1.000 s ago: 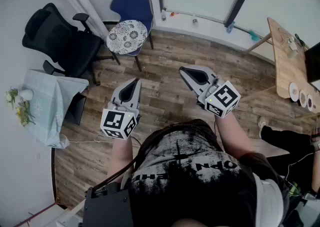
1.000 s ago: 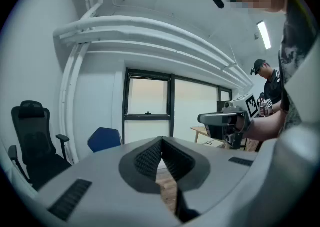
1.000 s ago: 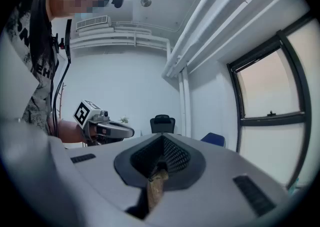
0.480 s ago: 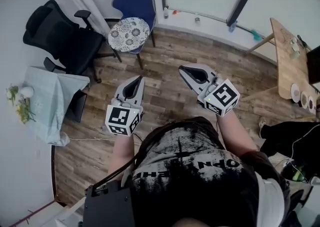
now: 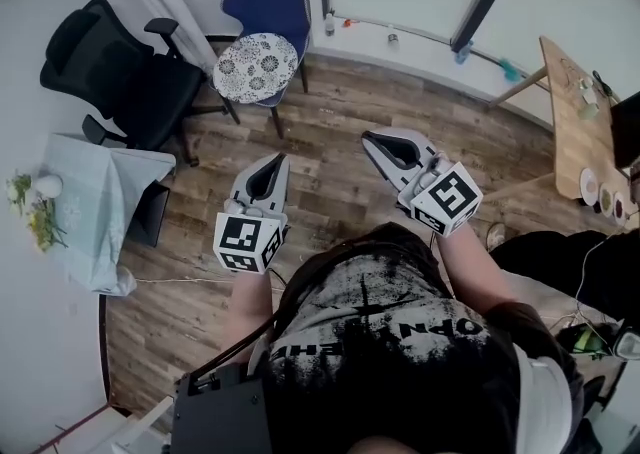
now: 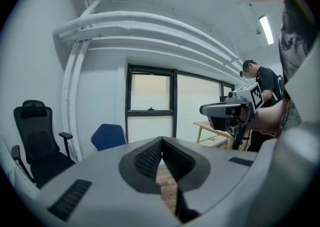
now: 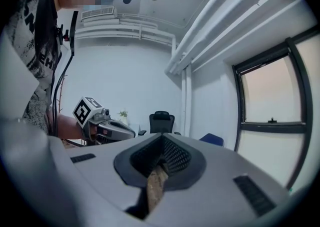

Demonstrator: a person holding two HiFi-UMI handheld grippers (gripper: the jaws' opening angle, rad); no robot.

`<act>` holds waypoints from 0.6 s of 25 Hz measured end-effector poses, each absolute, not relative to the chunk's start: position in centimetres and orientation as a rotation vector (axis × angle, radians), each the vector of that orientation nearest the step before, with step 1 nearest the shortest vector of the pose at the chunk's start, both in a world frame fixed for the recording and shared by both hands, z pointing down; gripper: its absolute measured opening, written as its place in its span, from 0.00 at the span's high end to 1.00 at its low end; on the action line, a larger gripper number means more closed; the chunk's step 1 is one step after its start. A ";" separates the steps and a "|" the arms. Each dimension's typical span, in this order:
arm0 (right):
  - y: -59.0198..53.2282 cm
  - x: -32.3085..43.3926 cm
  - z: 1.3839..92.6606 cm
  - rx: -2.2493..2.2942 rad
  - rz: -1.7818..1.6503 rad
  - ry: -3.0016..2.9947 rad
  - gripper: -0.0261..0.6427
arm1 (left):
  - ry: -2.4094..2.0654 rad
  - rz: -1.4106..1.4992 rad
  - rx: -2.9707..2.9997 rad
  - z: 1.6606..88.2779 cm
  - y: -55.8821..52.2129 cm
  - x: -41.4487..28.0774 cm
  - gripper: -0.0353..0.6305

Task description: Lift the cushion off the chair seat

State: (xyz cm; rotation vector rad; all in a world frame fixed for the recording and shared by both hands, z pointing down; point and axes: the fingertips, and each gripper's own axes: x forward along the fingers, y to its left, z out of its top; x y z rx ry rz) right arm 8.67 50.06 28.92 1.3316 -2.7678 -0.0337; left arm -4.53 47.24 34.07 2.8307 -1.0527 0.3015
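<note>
A round white cushion with a dark floral print lies on the seat of a blue chair by the far wall. The blue chair's back also shows in the left gripper view and the right gripper view; the cushion is hidden there. My left gripper is held over the wooden floor, well short of the chair, shut with nothing in it. My right gripper hovers beside it to the right, also shut and empty.
A black office chair stands left of the blue chair. A small table under a pale cloth with flowers is at the left wall. A wooden table with dishes and another person's legs are at the right.
The left gripper has sunk a little. The right gripper has kept its place. Both stay shut and away from the chair.
</note>
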 end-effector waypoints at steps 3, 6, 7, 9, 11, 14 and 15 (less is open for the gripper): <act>49.5 8.5 29.3 1.307 -0.007 -2.774 0.94 | -1.069 0.288 2.814 34.1 46.8 -4.8 0.93; 48.6 8.2 29.3 1.286 -0.014 -2.781 0.94 | -1.094 0.274 2.799 34.1 46.2 -5.2 0.93; 48.4 8.3 29.3 1.288 -0.012 -2.784 0.94 | -1.100 0.271 2.790 34.2 46.0 -5.3 0.93; 47.6 8.4 29.5 1.292 0.004 -2.791 0.94 | -1.106 0.270 2.777 34.3 45.5 -5.4 0.93; 46.8 8.4 29.6 1.286 0.019 -2.798 0.94 | -1.114 0.275 2.765 34.4 44.9 -5.5 0.93; 45.5 8.5 29.8 1.263 0.026 -2.813 0.94 | -1.128 0.269 2.742 34.7 43.8 -5.3 0.93; 44.9 8.6 29.8 1.254 0.028 -2.817 0.94 | -1.132 0.265 2.732 34.8 43.4 -5.2 0.93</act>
